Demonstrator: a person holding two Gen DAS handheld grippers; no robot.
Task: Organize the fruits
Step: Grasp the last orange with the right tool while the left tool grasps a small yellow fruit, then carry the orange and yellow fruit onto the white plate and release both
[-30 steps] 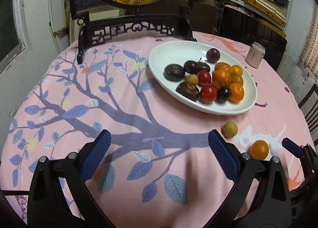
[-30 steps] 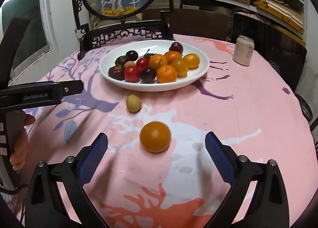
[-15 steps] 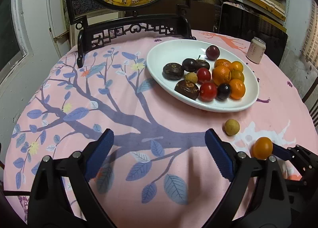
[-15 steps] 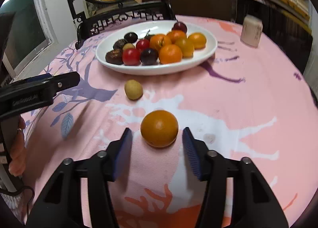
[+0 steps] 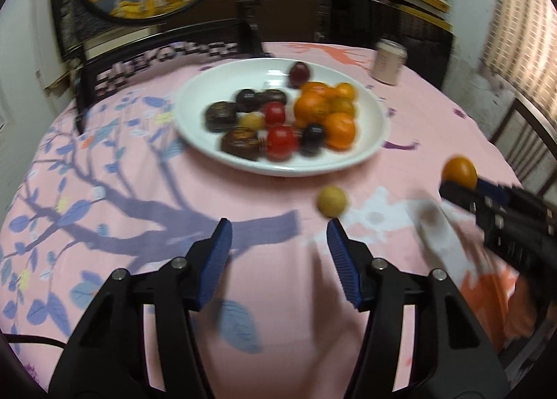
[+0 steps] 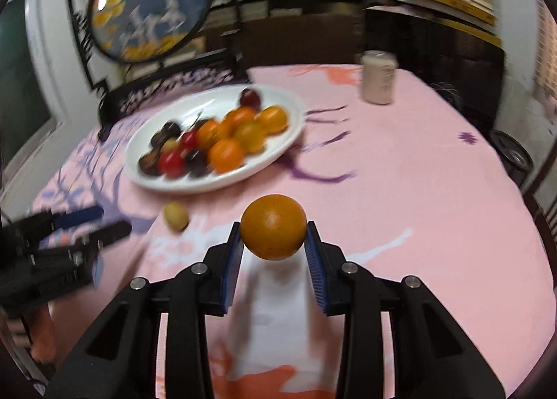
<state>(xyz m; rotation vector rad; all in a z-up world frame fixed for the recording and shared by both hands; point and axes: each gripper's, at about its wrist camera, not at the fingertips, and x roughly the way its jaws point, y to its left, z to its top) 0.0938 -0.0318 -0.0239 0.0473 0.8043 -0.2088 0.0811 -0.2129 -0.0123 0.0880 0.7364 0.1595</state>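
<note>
My right gripper [image 6: 274, 237] is shut on an orange [image 6: 273, 226] and holds it above the pink tablecloth; the orange also shows in the left wrist view [image 5: 459, 171]. A white oval plate [image 6: 278, 158] with several oranges, red and dark fruits lies beyond it, also in the left wrist view [image 5: 205, 141]. A small yellow-tan fruit [image 5: 331, 201] lies loose on the cloth in front of the plate, just beyond my left gripper's right fingertip; it also shows in the right wrist view [image 6: 176, 215]. My left gripper [image 5: 278, 242] is open and empty, low over the cloth.
A pale drink can [image 6: 378, 78] stands at the far right of the round table. A dark carved chair back with a round painted panel [image 6: 148, 12] stands behind the plate. The table's edge curves close on the right [image 6: 515, 183].
My right gripper has shut on the orange and lifted it off the cloth. My left gripper has narrowed its opening and moved right, toward the small yellow-tan fruit.
</note>
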